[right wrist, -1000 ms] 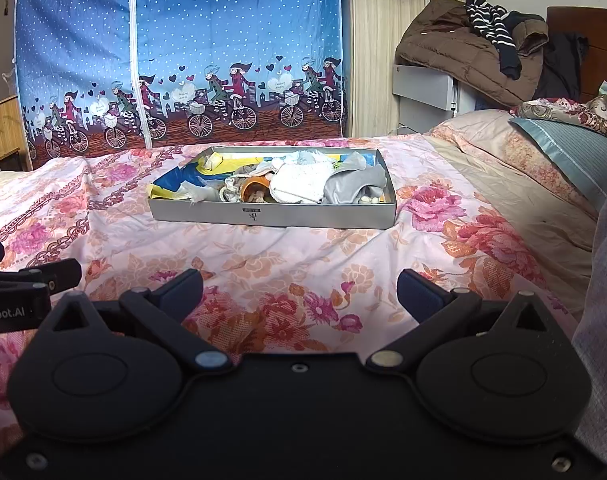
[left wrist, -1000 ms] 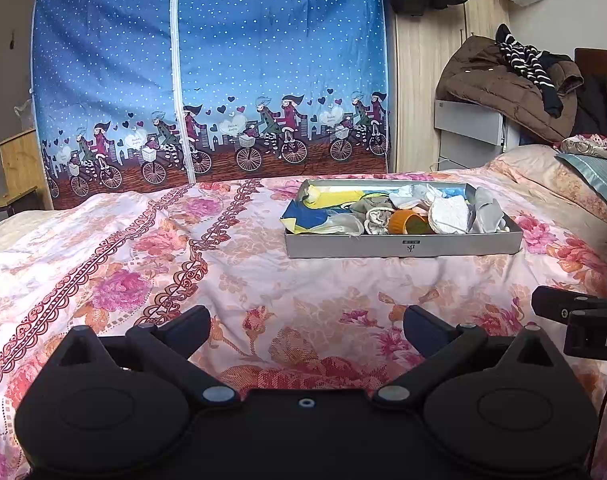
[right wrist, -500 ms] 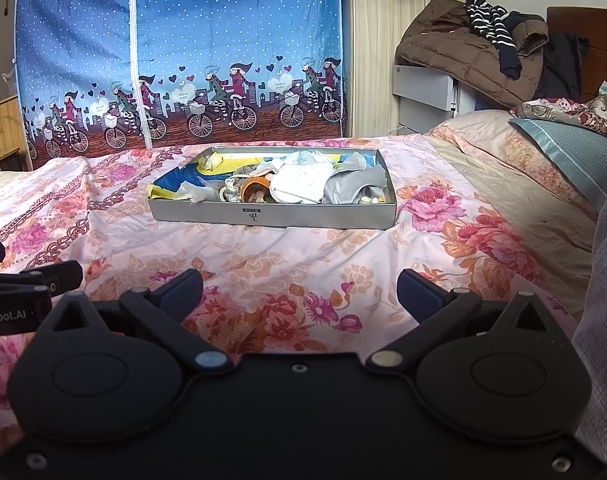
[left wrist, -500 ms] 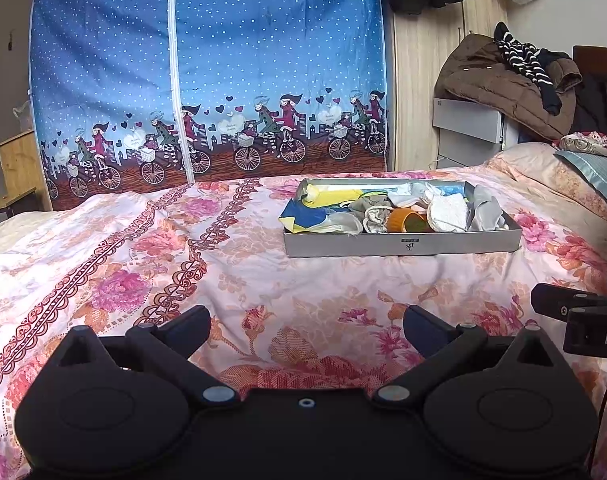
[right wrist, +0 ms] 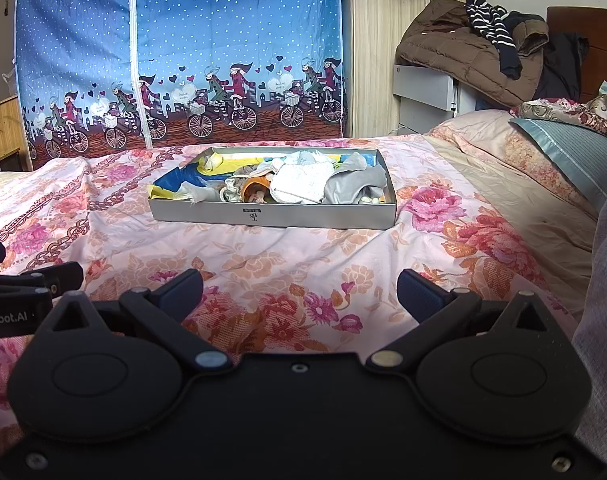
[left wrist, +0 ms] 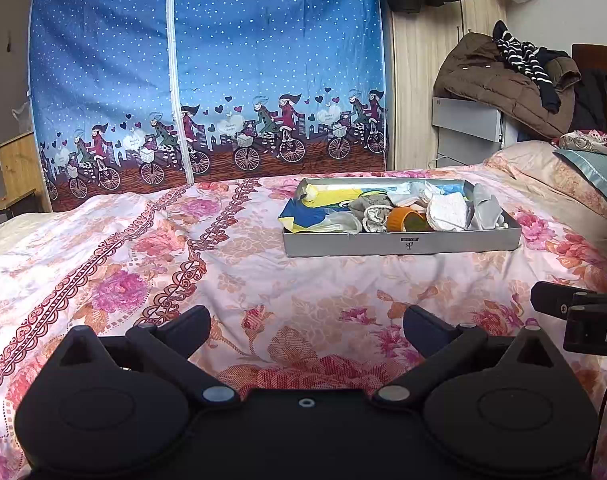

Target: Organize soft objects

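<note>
A floral bedspread [left wrist: 263, 272] in pink and orange fills most of what I see through both wrist cameras. Behind the bed stands a blue fabric wardrobe [left wrist: 207, 80] printed with cyclists, and to its right a brown coat [right wrist: 455, 52] with a striped garment [right wrist: 491, 28] thrown over it lies heaped on a grey cabinet [right wrist: 423, 88]. A blue-edged pillow [right wrist: 567, 152] rests at the head of the bed on the right.

A shallow grey box [left wrist: 403, 243] sits flat on the bedspread, well ahead of both my tools. Inside it the soft objects [right wrist: 303, 182] are piled loosely: yellow and blue cloth at the left end, a white piece in the middle, a grey one at the right end, with an orange roll [left wrist: 403, 219] lying among them.

My left gripper [left wrist: 306, 324] is low over the covers with its fingers spread wide and nothing between them. My right gripper [right wrist: 299, 290] is level beside it, its fingers likewise wide apart and empty. Each tool's tip shows at the edge of the other camera's view.
</note>
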